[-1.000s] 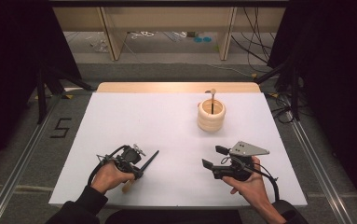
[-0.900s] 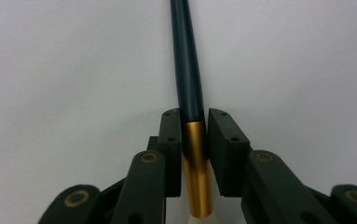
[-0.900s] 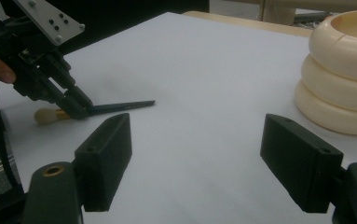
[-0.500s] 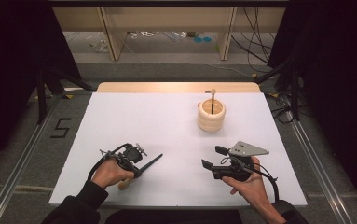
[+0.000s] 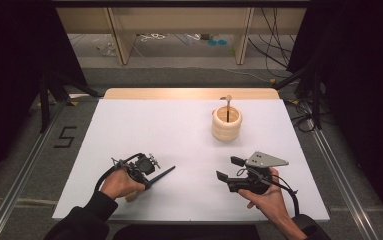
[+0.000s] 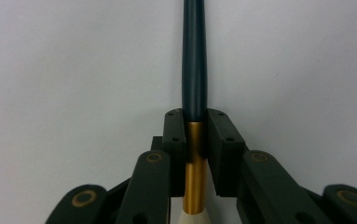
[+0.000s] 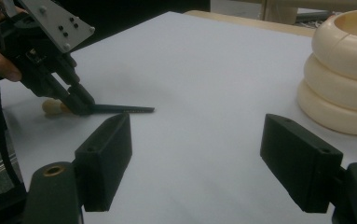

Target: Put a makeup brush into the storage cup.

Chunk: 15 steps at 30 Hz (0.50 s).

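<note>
My left gripper (image 5: 148, 180) is shut on a brush (image 5: 163, 174) at the near left of the white table (image 5: 169, 125). In the left gripper view the jaws clamp its gold ferrule (image 6: 195, 177), and the dark handle (image 6: 194, 56) points away from me. Its cream bristle end (image 7: 52, 107) rests near the table behind the left gripper (image 7: 80, 106). My right gripper (image 5: 229, 168) stands open at the near right, nothing between its fingers (image 7: 106, 140). A cream ribbed holder (image 5: 226, 124) stands at the far right with another brush (image 5: 227, 102) upright inside.
A wooden strip (image 5: 189, 93) runs along the table's far edge. Metal rails (image 5: 24, 170) flank the table on both sides. Shelving legs and cables lie on the floor beyond. The holder (image 7: 344, 70) is close to my right gripper's right side.
My left gripper has shifted slightly toward the near edge with the brush, and the handle tip has swung lower and rightward. The right gripper has stayed still.
</note>
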Each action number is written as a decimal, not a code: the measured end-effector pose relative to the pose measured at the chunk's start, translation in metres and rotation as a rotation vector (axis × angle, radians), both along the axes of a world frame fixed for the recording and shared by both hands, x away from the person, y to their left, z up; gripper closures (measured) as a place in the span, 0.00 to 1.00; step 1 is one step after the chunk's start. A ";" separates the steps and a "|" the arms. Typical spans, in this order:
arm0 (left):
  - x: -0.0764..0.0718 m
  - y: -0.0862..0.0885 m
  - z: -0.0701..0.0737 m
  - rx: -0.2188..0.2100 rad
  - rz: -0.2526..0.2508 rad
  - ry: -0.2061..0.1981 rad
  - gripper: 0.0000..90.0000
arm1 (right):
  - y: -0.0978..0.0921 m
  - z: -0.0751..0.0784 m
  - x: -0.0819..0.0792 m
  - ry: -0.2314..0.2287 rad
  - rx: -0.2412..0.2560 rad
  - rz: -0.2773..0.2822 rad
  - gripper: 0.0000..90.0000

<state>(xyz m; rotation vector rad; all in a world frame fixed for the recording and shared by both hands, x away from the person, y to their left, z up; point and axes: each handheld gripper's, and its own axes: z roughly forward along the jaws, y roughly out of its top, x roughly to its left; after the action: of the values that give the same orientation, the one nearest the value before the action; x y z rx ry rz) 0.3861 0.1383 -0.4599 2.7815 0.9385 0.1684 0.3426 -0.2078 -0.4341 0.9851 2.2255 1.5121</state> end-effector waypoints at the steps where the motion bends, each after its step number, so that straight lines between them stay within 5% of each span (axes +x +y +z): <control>1: 0.000 0.001 0.000 -0.001 -0.001 -0.005 0.87 | 0.000 0.000 0.000 0.000 0.001 0.001 0.29; 3: 0.000 0.003 0.002 0.009 -0.014 -0.009 0.87 | 0.000 0.000 0.001 -0.029 -0.004 -0.001 0.29; 15: 0.000 0.010 0.023 -0.035 -0.032 -0.049 0.87 | 0.001 0.000 0.001 -0.037 -0.001 0.009 0.29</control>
<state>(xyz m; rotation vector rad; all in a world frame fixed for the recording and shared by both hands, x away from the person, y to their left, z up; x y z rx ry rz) 0.3857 0.1483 -0.4373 2.7457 0.8757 0.2126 0.3433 -0.2071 -0.4337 0.9407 2.2080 1.5207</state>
